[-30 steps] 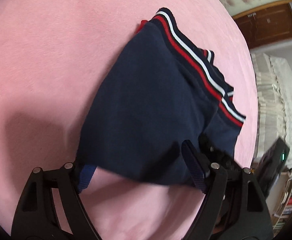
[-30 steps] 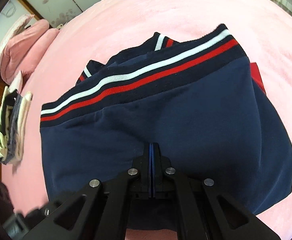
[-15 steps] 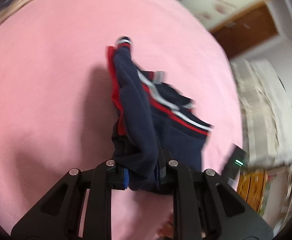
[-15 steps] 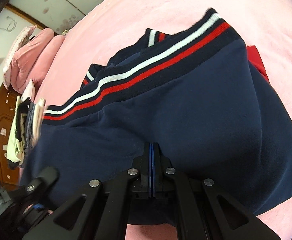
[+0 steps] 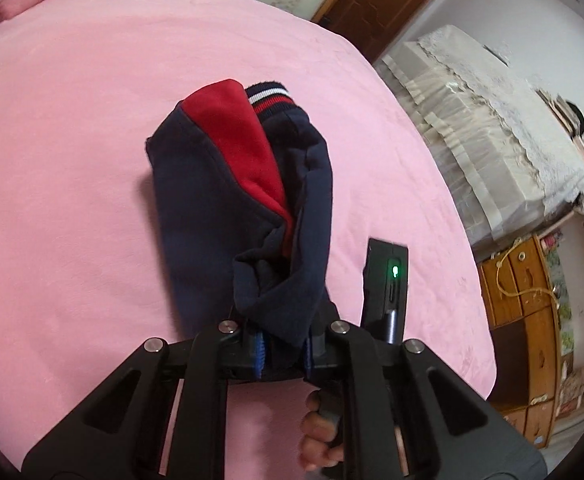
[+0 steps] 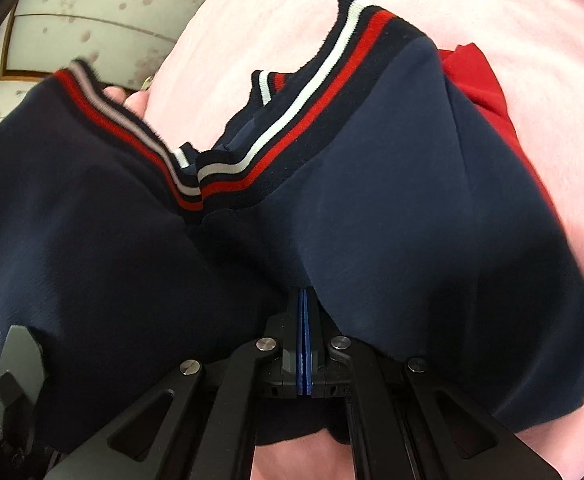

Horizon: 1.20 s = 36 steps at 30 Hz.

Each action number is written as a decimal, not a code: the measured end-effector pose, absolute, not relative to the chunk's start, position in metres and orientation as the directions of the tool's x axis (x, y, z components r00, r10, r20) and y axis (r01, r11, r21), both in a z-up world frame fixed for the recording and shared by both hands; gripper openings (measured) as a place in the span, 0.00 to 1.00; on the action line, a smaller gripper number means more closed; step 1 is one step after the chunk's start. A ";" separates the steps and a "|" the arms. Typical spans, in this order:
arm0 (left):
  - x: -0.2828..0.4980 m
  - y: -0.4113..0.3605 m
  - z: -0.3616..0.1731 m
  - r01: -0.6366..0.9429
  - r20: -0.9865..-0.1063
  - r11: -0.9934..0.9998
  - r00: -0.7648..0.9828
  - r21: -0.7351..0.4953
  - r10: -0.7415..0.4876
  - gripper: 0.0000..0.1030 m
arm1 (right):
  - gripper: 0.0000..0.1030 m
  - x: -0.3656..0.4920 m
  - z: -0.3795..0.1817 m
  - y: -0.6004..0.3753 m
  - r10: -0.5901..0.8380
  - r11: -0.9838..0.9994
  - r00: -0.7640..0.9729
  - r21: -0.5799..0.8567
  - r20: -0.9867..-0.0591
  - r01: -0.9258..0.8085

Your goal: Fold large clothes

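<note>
**Navy garment held up over a pink bed by two grippers**

A navy garment with a red panel and a ribbed hem striped in white and red hangs bunched above a pink bedspread. The left gripper is clamped on a thick wad of the navy fabric, which fills the gap between its blue-padded fingers. The right gripper is clenched tight, its two blue pads pressed together with the cloth's edge running into them and draping over its fingers. In the right wrist view the garment spreads wide, striped hem away from the camera. A cream covered cabinet and wooden furniture stand beyond the bed.
</note>
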<state>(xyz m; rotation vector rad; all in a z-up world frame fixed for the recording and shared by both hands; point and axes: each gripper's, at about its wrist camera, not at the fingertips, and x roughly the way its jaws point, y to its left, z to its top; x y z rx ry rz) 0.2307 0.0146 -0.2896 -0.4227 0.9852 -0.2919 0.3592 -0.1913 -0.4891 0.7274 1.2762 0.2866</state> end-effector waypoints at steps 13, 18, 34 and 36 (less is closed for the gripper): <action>0.243 -0.092 -0.328 0.123 -0.834 0.893 0.321 -0.433 -0.449 0.10 | 0.00 0.391 -0.415 -0.326 0.437 0.824 0.443 0.546 -0.783 0.151; 0.238 -0.101 -0.327 0.116 -0.789 0.829 0.258 -0.547 -0.557 0.57 | 0.02 0.392 -0.394 -0.347 0.532 0.766 0.429 0.631 -0.730 0.123; 0.211 0.000 -0.300 -0.009 -0.896 0.934 0.287 -0.357 -0.340 0.63 | 0.13 0.400 -0.408 -0.241 0.446 0.891 0.213 0.454 -0.869 -0.012; 0.214 0.009 -0.299 -0.020 -0.902 0.941 0.291 -0.339 -0.319 0.63 | 0.08 0.393 -0.402 -0.250 0.505 0.846 0.276 0.532 -0.818 0.028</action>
